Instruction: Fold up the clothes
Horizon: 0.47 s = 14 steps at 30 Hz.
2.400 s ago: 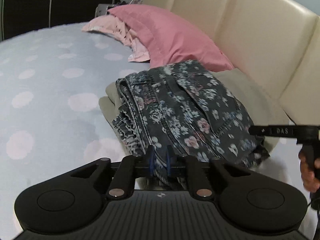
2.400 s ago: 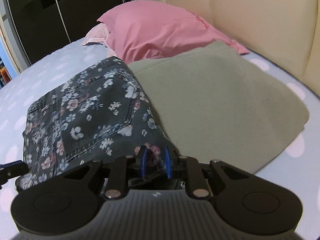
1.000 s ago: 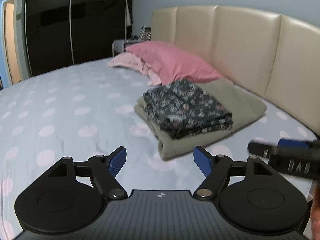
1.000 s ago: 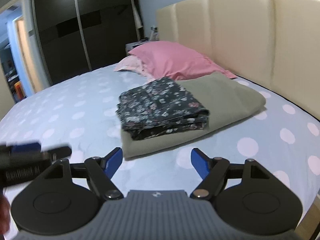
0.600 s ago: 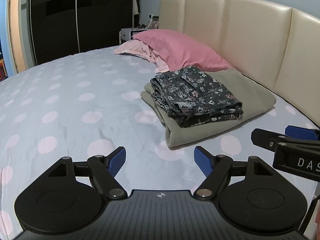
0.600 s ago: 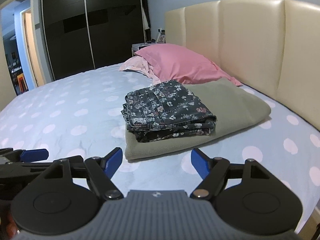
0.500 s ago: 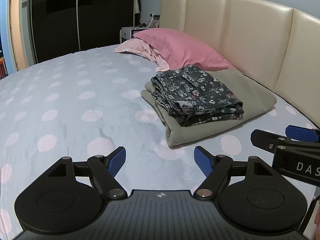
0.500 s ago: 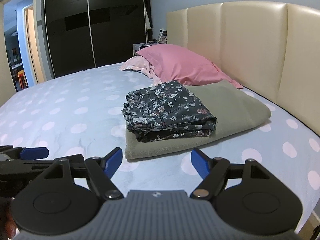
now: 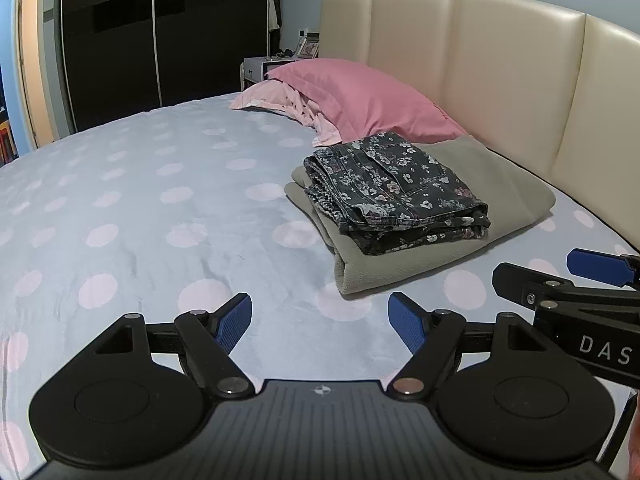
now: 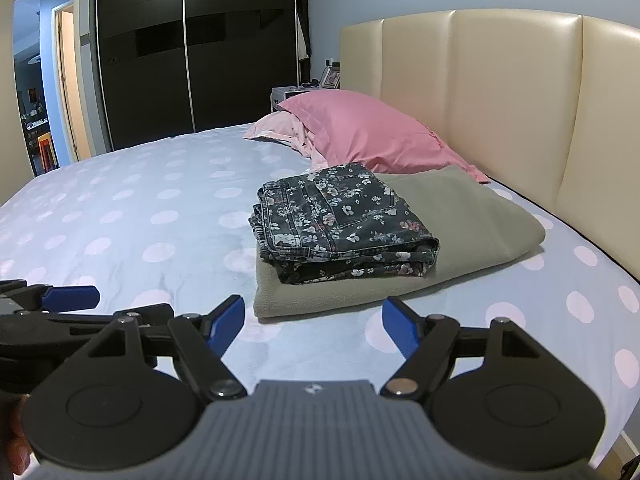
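Dark floral denim jeans, folded into a compact stack, lie on a folded grey-green fleece blanket well beyond both grippers' spread, empty blue fingers, so folding looks finished, with nothing unfolded in sight.

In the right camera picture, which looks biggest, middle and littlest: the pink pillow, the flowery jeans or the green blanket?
1. Green blanket, biggest.
2. Pink pillow, though it sits farther back and may really be bigger than it looks.
3. Flowery jeans, littlest, folded on the blanket.
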{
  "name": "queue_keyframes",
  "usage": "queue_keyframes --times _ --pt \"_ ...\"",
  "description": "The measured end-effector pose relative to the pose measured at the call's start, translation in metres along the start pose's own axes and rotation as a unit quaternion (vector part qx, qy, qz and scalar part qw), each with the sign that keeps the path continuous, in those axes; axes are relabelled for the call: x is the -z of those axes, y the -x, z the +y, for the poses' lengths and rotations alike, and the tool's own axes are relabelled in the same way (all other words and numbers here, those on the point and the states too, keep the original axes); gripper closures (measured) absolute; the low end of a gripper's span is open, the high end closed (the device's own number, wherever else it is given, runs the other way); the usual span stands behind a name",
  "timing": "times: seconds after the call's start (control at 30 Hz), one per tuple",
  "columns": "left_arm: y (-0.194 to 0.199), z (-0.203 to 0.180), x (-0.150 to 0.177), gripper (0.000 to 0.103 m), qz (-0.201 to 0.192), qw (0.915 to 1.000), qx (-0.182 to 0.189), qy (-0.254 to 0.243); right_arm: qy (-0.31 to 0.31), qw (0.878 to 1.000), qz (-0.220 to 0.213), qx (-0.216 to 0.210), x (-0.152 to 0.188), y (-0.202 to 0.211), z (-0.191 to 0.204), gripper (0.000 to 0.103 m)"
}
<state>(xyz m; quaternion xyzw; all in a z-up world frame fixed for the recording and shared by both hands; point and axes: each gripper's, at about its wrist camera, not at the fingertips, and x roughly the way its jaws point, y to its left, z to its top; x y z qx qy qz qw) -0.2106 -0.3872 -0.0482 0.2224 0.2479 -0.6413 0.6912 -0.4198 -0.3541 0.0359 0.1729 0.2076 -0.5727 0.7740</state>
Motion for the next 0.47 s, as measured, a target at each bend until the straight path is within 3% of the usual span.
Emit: queue_keyframes --times 0.47 --pt "0.0041 -0.0017 -0.0004 0.029 -0.011 0.9999 -0.005 -0.008 -0.013 1.0 0.002 -0.005 0.0007 0.0003 -0.0043 0.025"
